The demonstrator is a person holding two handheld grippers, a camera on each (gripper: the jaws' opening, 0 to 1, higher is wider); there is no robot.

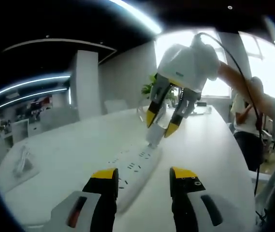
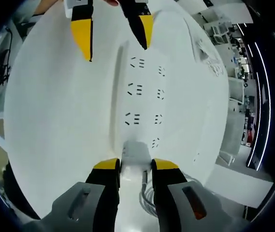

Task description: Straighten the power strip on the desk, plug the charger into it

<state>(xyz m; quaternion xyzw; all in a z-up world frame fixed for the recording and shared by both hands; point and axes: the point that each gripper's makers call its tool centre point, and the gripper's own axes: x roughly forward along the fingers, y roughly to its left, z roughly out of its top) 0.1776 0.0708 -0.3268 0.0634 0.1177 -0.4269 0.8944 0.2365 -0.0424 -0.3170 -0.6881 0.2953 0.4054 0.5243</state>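
A white power strip (image 1: 136,170) lies lengthwise on the white desk (image 1: 69,145), running away from me in the left gripper view. My left gripper (image 1: 143,174) is open, its yellow-tipped jaws standing on either side of the strip's near end. My right gripper (image 1: 160,124) comes down from above, shut on a white charger (image 1: 155,134) that meets the strip's far end. In the right gripper view the charger (image 2: 136,153) sits between the jaws of my right gripper (image 2: 136,165), at the near end of the power strip (image 2: 144,96). My left gripper (image 2: 113,31) hangs open over the far end.
A person (image 1: 247,118) sits at the desk's right edge, with a potted plant (image 1: 149,89) behind. A small white object (image 1: 23,164) lies at the desk's left. A coiled white cable (image 2: 149,202) lies under the charger. Chairs (image 2: 224,34) stand beyond the desk.
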